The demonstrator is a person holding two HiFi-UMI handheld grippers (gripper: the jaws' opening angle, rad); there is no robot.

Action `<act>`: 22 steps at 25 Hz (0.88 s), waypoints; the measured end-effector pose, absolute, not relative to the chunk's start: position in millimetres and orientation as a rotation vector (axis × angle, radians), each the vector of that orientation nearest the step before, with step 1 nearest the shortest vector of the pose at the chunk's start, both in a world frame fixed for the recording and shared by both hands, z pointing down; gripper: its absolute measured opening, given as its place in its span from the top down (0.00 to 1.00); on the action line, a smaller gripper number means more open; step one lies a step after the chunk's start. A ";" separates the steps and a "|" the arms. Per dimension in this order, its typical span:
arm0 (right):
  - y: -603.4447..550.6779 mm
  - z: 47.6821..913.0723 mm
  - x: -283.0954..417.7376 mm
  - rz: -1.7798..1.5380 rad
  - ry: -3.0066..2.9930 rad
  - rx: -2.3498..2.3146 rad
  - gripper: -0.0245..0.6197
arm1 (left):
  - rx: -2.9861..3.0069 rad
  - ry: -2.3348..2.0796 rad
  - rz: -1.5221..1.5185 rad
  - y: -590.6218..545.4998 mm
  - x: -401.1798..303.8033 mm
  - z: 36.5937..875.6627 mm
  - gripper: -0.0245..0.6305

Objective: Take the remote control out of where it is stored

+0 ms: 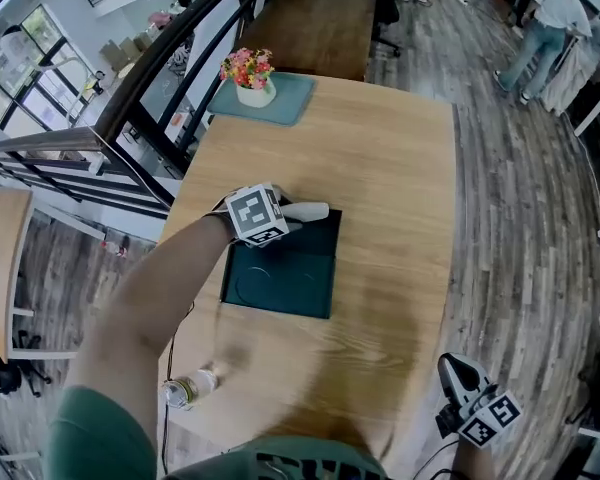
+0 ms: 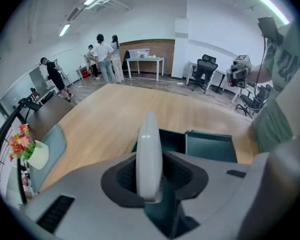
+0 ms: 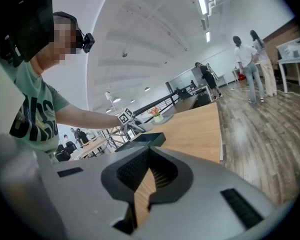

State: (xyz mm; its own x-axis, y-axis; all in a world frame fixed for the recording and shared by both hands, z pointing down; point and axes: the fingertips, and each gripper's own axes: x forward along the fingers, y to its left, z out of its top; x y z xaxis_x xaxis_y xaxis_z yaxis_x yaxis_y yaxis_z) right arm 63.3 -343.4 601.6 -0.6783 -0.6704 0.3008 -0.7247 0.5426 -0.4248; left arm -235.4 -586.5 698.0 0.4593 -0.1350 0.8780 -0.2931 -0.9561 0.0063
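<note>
L hand-held gripper (image 2: 149, 181) clamped on slim white remote control (image 2: 149, 144) above dark-teal storage box (image 1: 280, 280); squeeze firm, lift straight, clear rim. R hand-held gripper (image 3: 142, 184) jaws together, empty.

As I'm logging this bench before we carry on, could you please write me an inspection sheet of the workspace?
Surface: light wooden table, level.
Job's things: slim white remote control held edge-on over the open dark green square box mid-table.
Clutter: white pot of pink and orange flowers on a teal mat at the far end; small clear bottle at the near left edge.
Grippers: left gripper jaws clamped on the remote control; right gripper jaws together, nothing between them.
Cables: thin dark cable beside the bottle.
Surroundings: black railing, grey plank floor, people standing far off.
</note>
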 end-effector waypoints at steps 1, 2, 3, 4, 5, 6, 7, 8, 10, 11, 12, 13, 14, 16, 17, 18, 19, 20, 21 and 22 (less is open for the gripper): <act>-342.8 595.4 60.0 0.793 -2.673 1.212 0.95 | 2.559 -0.398 1.491 -585.5 -239.5 687.3 0.79; -341.9 588.9 56.3 0.778 -2.679 1.211 0.95 | 2.572 -0.419 1.473 -584.0 -244.2 676.4 0.79; -340.8 581.9 52.3 0.763 -2.685 1.208 0.95 | 2.583 -0.441 1.457 -582.1 -249.5 665.1 0.79; -339.7 574.5 48.1 0.746 -2.690 1.204 0.95 | 2.594 -0.463 1.442 -579.8 -255.6 653.8 0.79; -338.2 567.0 43.6 0.728 -2.694 1.200 0.95 | 2.603 -0.483 1.427 -576.9 -262.6 642.6 0.79; -336.3 559.6 38.8 0.711 -2.697 1.196 0.95 | 2.611 -0.502 1.412 -573.1 -270.5 631.9 0.79; -334.0 552.5 33.6 0.696 -2.701 1.193 0.95 | 2.617 -0.521 1.396 -568.9 -279.2 621.7 0.79; -331.5 545.7 28.1 0.682 -2.704 1.192 0.95 | 2.624 -0.542 1.381 -564.7 -288.6 611.7 0.79; -327.8 532.9 16.8 0.656 -2.712 1.198 0.95 | 2.639 -0.585 1.351 -558.0 -308.3 591.4 0.79; -326.3 526.6 10.8 0.644 -2.716 1.205 0.95 | 2.648 -0.606 1.336 -555.2 -318.2 581.3 0.79; -324.9 520.4 4.3 0.632 -2.720 1.212 0.95 | 2.658 -0.624 1.322 -552.2 -328.0 571.5 0.79; -323.3 514.3 -2.3 0.620 -2.722 1.220 0.95 | 2.670 -0.639 1.310 -548.8 -337.5 562.1 0.79; -321.5 508.6 -8.7 0.608 -2.723 1.229 0.95 | 2.684 -0.654 1.299 -545.2 -346.3 553.0 0.79; -317.8 497.5 -19.4 0.582 -2.722 1.248 0.95 | 2.714 -0.683 1.274 -537.7 -362.0 535.1 0.79; -315.6 491.6 -23.8 0.571 -2.723 1.258 0.95 | 2.728 -0.697 1.261 -533.5 -368.9 525.9 0.79; -312.9 485.5 -27.8 0.562 -2.725 1.268 0.95 | 2.740 -0.712 1.249 -528.6 -375.2 516.9 0.79; -309.8 479.3 -31.4 0.554 -2.728 1.275 0.95 | 2.751 -0.725 1.239 -523.1 -381.3 508.4 0.79; -306.3 473.3 -34.6 0.546 -2.731 1.282 0.95 | 2.760 -0.737 1.231 -517.1 -387.1 500.6 0.79; -302.6 467.8 -37.3 0.538 -2.733 1.288 0.95 | 2.768 -0.749 1.225 -510.8 -392.7 493.8 0.79; -298.8 462.7 -39.6 0.528 -2.736 1.292 0.95 | 2.773 -0.762 1.221 -504.4 -398.0 487.9 0.79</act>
State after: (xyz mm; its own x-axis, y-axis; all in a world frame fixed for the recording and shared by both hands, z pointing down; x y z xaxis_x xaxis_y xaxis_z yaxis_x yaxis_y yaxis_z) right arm -39.6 -298.8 462.7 -0.6443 -0.7362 0.2070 -0.7604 0.5876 -0.2767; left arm -398.0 -504.4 487.9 0.5758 -0.4261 0.6978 -0.4395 -0.8810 -0.1753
